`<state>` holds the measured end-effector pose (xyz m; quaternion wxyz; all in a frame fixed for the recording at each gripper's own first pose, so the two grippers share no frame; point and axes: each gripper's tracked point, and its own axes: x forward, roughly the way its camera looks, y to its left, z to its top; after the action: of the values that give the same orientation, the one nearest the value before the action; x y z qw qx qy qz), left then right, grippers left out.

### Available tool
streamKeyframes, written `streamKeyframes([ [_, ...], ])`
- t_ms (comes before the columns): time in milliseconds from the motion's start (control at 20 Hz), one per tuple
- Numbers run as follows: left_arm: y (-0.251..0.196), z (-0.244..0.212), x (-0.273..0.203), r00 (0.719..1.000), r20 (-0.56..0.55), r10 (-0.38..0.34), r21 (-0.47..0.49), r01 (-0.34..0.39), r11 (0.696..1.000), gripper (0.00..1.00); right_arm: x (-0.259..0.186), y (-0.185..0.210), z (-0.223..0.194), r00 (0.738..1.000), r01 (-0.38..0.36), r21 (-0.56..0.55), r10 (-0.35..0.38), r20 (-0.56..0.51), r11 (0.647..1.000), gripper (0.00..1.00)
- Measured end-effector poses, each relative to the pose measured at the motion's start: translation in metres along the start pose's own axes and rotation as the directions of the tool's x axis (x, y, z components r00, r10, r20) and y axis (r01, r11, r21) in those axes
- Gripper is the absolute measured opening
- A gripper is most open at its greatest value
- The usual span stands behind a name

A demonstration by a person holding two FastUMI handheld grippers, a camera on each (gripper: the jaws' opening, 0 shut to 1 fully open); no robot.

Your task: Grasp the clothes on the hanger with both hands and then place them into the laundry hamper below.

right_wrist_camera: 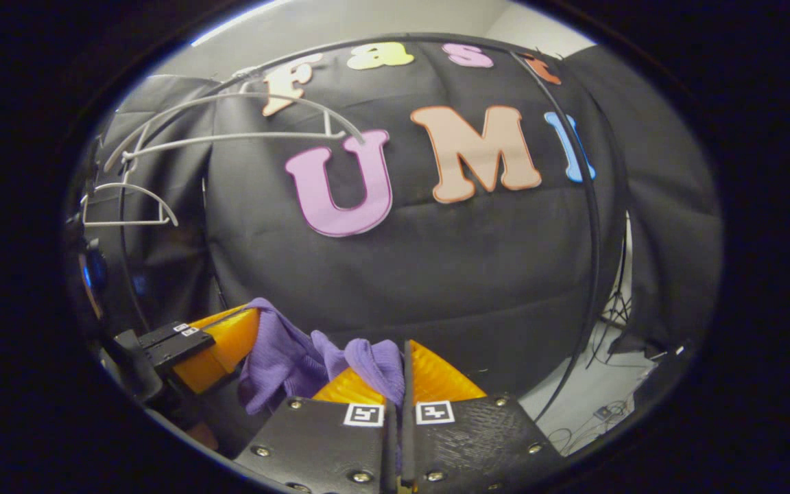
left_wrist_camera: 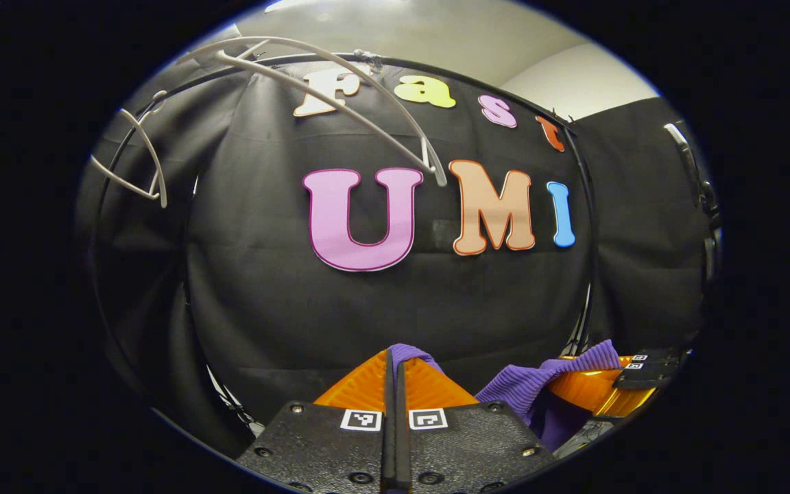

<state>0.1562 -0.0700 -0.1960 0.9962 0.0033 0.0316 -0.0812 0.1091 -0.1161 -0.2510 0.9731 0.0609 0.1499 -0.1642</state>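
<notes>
Below the bare hanger (left_wrist_camera: 340, 96), both grippers' jaws are clamped tight on the purple garment (right_wrist_camera: 285, 357).

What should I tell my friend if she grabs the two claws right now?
Left claw: shut on the purple knitted garment, pinching one end.
Right claw: shut on the garment's other end; the cloth sags between the two claws.
White plastic hanger: bare, up on the black rail, with a second white hanger beside it.
Done: garment is off the hanger, gripped by both claws.
Left: lower it into the laundry hamper below, then open both claws.
</notes>
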Motion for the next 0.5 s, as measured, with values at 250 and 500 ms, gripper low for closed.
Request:
streamKeyframes([
  [250,0.009,-0.062,0.010,0.997,-0.075,0.014,-0.041,-0.017,0.999,0.00,0.012,-0.022,-0.063,0.993,0.058,0.014,-0.056,-0.103,0.998,0.03],
  [500,0.016,-0.146,0.013,0.984,-0.174,0.028,-0.056,-0.038,0.998,0.01,0.028,-0.041,-0.136,0.972,0.115,0.005,-0.112,-0.207,0.993,0.03],
])
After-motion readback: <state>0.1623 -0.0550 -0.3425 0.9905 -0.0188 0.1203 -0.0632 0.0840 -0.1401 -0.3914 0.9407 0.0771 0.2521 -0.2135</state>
